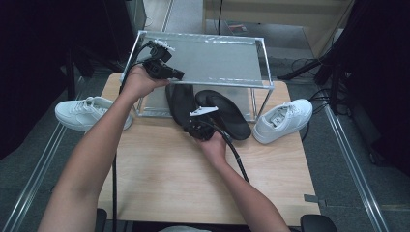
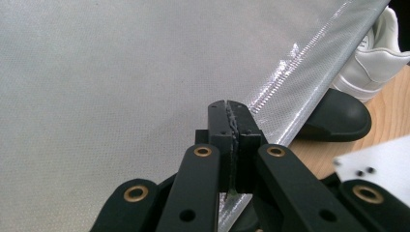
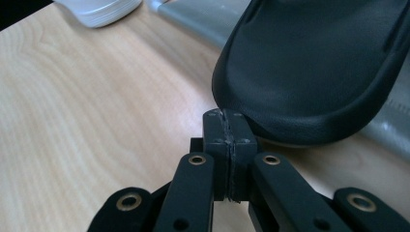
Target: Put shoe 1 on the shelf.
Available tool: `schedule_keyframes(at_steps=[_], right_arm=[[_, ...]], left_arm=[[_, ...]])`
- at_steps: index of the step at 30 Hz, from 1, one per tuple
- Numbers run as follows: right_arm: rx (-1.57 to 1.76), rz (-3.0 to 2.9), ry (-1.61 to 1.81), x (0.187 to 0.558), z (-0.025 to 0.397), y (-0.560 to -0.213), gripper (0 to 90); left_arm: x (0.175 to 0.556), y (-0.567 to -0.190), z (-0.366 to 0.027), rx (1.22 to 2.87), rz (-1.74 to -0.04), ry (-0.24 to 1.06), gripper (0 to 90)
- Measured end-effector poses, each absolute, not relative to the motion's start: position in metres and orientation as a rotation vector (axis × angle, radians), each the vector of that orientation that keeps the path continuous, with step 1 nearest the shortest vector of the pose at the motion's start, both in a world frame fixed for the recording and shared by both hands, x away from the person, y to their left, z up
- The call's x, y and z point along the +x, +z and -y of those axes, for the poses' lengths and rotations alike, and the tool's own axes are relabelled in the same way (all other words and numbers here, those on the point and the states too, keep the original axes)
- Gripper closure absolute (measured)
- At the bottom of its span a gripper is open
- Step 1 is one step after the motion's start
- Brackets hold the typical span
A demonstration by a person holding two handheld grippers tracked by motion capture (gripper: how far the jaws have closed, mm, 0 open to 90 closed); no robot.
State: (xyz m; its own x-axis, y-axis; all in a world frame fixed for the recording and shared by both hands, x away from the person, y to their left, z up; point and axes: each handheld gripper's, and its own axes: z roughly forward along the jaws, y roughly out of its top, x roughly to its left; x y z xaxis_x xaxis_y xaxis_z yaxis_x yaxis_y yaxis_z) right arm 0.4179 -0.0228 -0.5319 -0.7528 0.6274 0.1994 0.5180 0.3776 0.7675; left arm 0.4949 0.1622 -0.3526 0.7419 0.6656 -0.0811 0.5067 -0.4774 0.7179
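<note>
1. Scene: wooden table [image 1: 164,183] with a metal-framed shoe rack [image 1: 263,63] at the far edge; its top shelf is a grey mesh sheet.
2. Two black slippers lie on the table, toes partly under the rack. Left black slipper [image 1: 180,104] and right black slipper [image 1: 227,112] sit side by side, close together.
3. Two white sneakers sit off to the sides: left white sneaker [image 1: 82,112] hangs at the table's left edge, right white sneaker [image 1: 285,120] at the right, just beside the rack leg.
4. Left gripper [image 2: 231,113] hovers over the rack's top shelf near its front-left corner. Jaws pressed together, nothing between them.
5. Right gripper [image 3: 226,121] is low over the table at the heel end of the slippers. Jaws closed flat on each other, empty; tip is right at the heel edge of a slipper, touching or just short, can't tell.
6. Progress, as a judgement: the work looks like putting shoes on the rack, and it's early. The top shelf is bare and no shoe is gripped.
7. Left to do: open the right jaws, grab a slipper heel, lift it onto the shelf, then repeat for the other slipper and probably the sneakers.
</note>
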Motion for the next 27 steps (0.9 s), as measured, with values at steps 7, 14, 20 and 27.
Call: schedule_keyframes(at_steps=[7, 14, 20, 27], right_arm=[[1.083, -2.478, 1.345, 0.436, 0.016, -0.529, 89.1], [1.084, -2.53, 1.378, 0.452, 0.004, -0.526, 89.5], [1.049, -2.534, 1.396, 0.441, 0.01, -0.519, 89.4], [1.014, -2.528, 1.425, 0.423, 0.035, -0.51, 89.3]], left_arm=[[0.495, -0.352, -0.162, 2.184, -0.877, 0.274, 90.0], [0.494, -0.353, -0.162, 2.178, -0.875, 0.272, 90.0], [0.495, -0.353, -0.163, 2.175, -0.877, 0.265, 90.0], [0.495, -0.353, -0.162, 2.18, -0.881, 0.268, 90.0]])
